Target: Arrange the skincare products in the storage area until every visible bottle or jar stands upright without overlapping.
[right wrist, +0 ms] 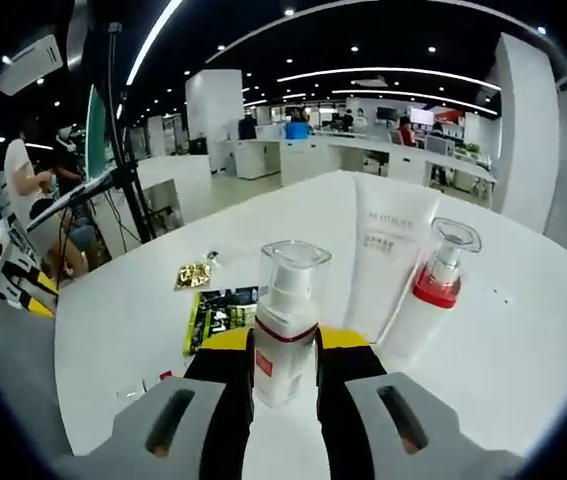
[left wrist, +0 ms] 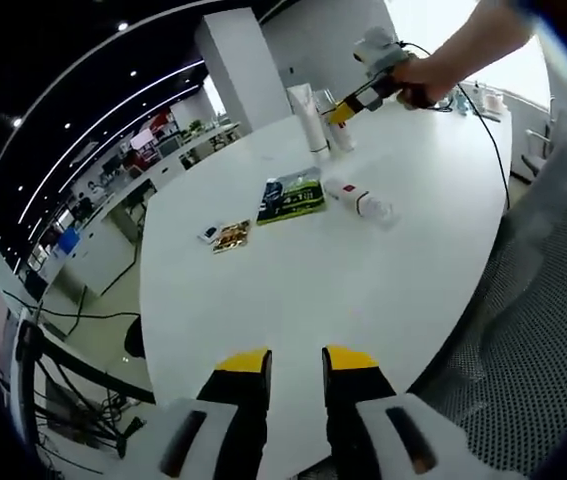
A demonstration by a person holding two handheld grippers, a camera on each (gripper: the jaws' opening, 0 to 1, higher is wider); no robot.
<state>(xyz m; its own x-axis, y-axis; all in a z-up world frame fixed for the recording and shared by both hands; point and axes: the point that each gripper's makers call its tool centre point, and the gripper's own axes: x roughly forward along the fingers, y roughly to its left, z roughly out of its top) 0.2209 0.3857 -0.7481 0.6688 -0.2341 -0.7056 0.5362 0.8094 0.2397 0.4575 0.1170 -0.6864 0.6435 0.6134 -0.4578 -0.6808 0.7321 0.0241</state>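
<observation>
We count four skincare containers on the white table [left wrist: 293,290]. Three stand upright together at the far end: a tall white tube [right wrist: 391,262], a pump bottle with a red collar [right wrist: 433,295] just beside it, and a second pump bottle [right wrist: 285,325] with a clear cap and a red band. The fourth bottle [left wrist: 359,200] lies on its side near the middle of the table, white with a red mark. We also count two flat packets: one dark green sachet [left wrist: 291,196] and one small gold packet [left wrist: 231,236], lying well apart from the upright group.

The tube carries grey lettering near its top, too small for us to read; the print on the sachet is likewise illegible.

In the right gripper view, the right gripper [right wrist: 283,355] has its yellow-tipped jaws either side of the clear-capped pump bottle, pressed against its body, so we take it as clenched on that bottle. In the left gripper view a hand [left wrist: 425,82] reaches in from the upper right, holding that gripper level over the table's far end.

The left gripper [left wrist: 295,362] hangs low over the near edge of the table, jaws parted with nothing between them
</observation>
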